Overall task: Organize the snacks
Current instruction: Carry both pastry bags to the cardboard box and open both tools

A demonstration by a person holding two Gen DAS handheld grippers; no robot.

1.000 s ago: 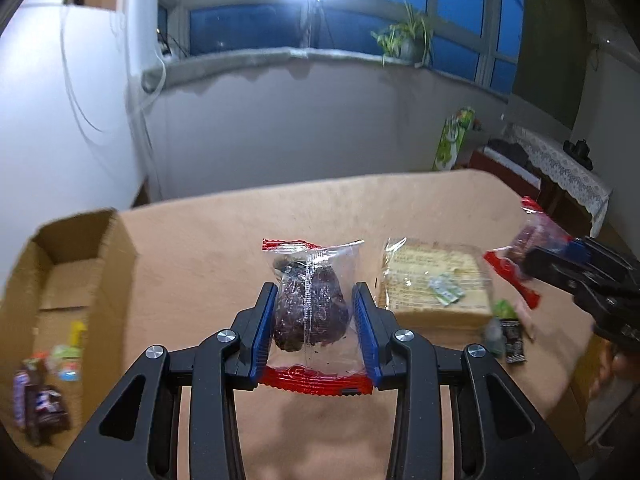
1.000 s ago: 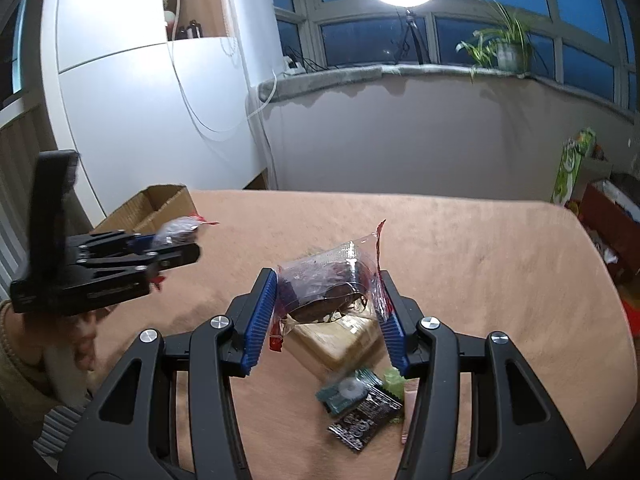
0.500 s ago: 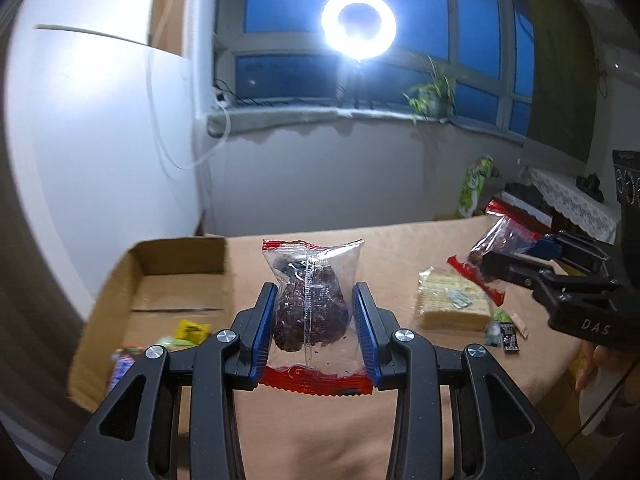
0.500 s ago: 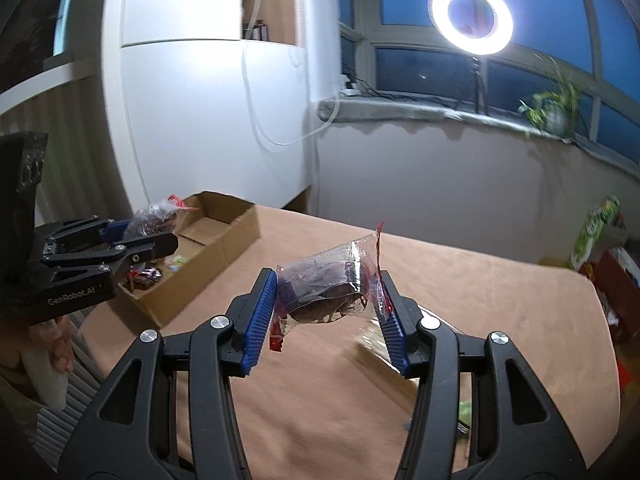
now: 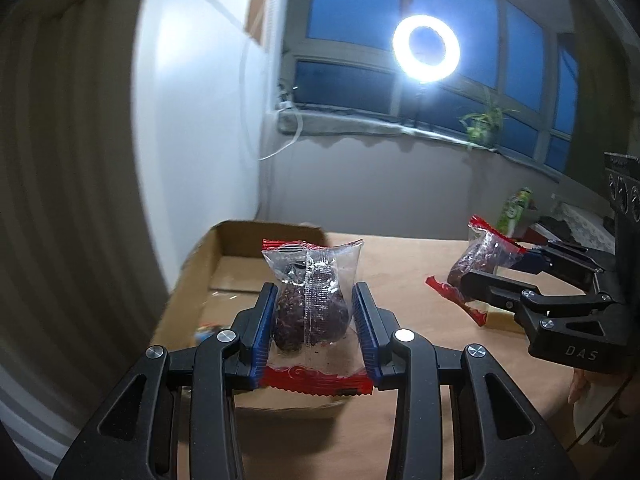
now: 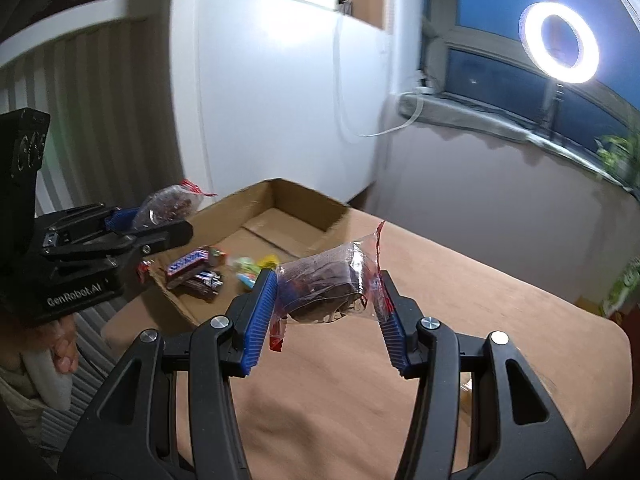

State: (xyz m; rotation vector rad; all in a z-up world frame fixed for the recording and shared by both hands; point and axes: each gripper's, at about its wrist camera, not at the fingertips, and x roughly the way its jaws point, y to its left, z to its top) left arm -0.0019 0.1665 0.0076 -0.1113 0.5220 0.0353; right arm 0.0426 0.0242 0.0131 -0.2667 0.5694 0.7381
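Gripping two snack packets (image 5: 310,300) (image 6: 326,286), one per tool, near one box (image 6: 280,216).

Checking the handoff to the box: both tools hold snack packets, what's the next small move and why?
Probably carry the left tool forward over the cardboard box before releasing. Its clear packet of dark snack is gripped and the box lies just ahead. The right tool holds a second packet farther from it.

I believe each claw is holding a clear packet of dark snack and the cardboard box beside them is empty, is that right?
Not quite: the box is not empty. The right wrist view shows candy bars and bright wrapped sweets lying in it. The rest holds: the left claw and the right claw each hold a clear packet of dark snack.
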